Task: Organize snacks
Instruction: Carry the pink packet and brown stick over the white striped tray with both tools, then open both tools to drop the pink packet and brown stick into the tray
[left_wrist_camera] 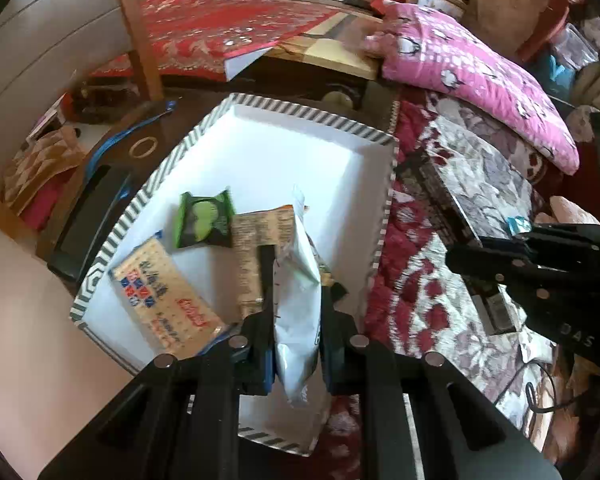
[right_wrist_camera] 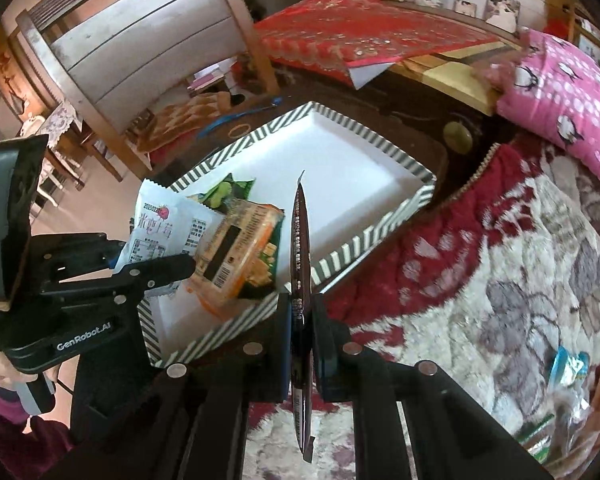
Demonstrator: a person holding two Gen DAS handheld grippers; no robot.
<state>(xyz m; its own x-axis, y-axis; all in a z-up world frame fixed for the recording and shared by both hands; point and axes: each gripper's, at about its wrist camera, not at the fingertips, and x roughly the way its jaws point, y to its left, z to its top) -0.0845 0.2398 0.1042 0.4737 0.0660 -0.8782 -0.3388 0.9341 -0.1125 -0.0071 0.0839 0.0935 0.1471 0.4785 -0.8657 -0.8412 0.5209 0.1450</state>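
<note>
A shallow box with a grey-striped rim (left_wrist_camera: pixel 300 114) and white floor lies on a dark table. Inside it are a green packet (left_wrist_camera: pixel 204 220), a cracker packet (left_wrist_camera: pixel 164 292) and an orange-and-beige packet (left_wrist_camera: pixel 256 236). My left gripper (left_wrist_camera: pixel 296 280) hovers over the box's near part, shut on a white snack packet (left_wrist_camera: pixel 298 320) that stands upright between its pads. In the right wrist view, my right gripper (right_wrist_camera: pixel 302 300) is shut on a thin dark packet (right_wrist_camera: pixel 300 240) seen edge-on, just outside the box's near rim (right_wrist_camera: pixel 380 236). The left gripper (right_wrist_camera: pixel 188 268) and its white packet (right_wrist_camera: pixel 168 232) show at the left there.
A red-and-white floral blanket (right_wrist_camera: pixel 500 280) covers the bed right of the box, with a pink pillow (left_wrist_camera: pixel 480 72) behind it. More loose snack packets (right_wrist_camera: pixel 568 364) lie on the blanket at the far right. A rubber band (left_wrist_camera: pixel 143 147) and a black flat item (left_wrist_camera: pixel 88 216) sit left of the box.
</note>
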